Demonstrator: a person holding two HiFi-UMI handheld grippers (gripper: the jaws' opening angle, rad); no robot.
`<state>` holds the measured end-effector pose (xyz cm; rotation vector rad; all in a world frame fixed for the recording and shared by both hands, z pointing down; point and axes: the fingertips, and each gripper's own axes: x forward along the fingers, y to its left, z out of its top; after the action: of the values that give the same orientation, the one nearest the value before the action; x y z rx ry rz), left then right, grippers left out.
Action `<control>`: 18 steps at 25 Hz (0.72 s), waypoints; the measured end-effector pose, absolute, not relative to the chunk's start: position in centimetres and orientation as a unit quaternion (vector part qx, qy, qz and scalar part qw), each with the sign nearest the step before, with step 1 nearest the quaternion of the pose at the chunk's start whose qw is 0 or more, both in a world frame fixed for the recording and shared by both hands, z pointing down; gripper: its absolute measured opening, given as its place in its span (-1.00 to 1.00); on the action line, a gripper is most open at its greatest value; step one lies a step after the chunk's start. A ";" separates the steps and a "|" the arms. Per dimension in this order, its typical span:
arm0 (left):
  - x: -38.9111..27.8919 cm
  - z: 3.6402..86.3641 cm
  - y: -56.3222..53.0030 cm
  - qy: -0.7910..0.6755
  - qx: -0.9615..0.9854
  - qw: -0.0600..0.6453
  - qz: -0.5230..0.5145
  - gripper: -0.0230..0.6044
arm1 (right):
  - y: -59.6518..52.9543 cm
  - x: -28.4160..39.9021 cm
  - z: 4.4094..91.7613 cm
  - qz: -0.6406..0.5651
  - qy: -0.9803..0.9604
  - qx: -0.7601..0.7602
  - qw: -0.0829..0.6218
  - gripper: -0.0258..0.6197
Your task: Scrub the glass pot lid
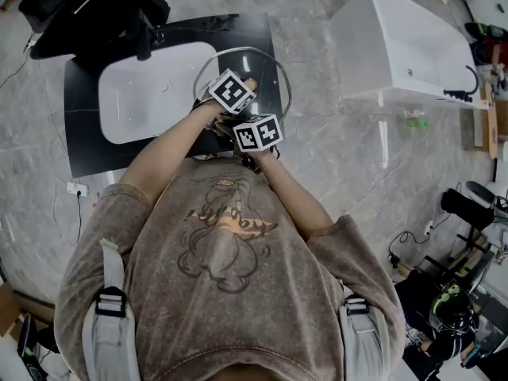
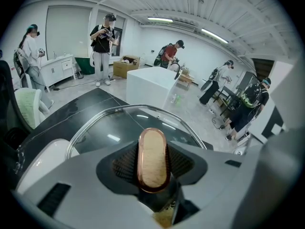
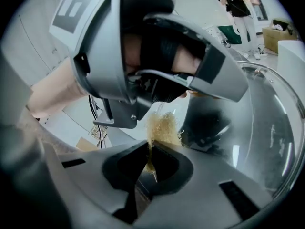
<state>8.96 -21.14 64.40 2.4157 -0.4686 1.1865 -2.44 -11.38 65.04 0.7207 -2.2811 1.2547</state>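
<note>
The glass pot lid [image 1: 267, 71], clear with a metal rim, is held tilted over the black counter. My left gripper [image 1: 236, 94] is shut on the lid's oval copper-rimmed handle [image 2: 152, 159], with the pads pressing on both of its sides. The glass [image 2: 119, 123] spreads beyond the jaws. My right gripper [image 1: 258, 136] sits just below the left one. It [image 3: 155, 151] is shut on a yellow fibrous scrubber [image 3: 164, 130], which lies against the lid's surface [image 3: 269, 128] under the left gripper. A bit of the scrubber [image 2: 164, 219] also shows below the left jaws.
A white basin [image 1: 151, 90] is set in the black counter [image 1: 87, 145], left of the lid. A large white box [image 1: 397, 46] stands on the floor to the right. Cables and gear lie at the far right. Several people [image 2: 102, 46] stand around the room.
</note>
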 end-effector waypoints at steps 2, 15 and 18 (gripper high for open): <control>9.0 64.5 -21.2 -0.166 0.866 0.203 0.425 -0.34 | -12.0 -2.3 64.9 0.453 -0.824 0.273 0.205 -0.81; 8.9 64.3 -21.1 -0.162 0.873 0.195 0.418 -0.34 | -13.1 2.0 64.2 0.465 -0.801 0.344 0.155 -0.81; 9.0 64.3 -21.1 -0.165 0.875 0.193 0.412 -0.34 | -12.6 3.4 64.1 0.469 -0.795 0.354 0.151 -0.81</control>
<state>8.99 -21.05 64.28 2.4554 -0.4616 1.1561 3.35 -12.64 64.14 1.0151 -2.2829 1.3449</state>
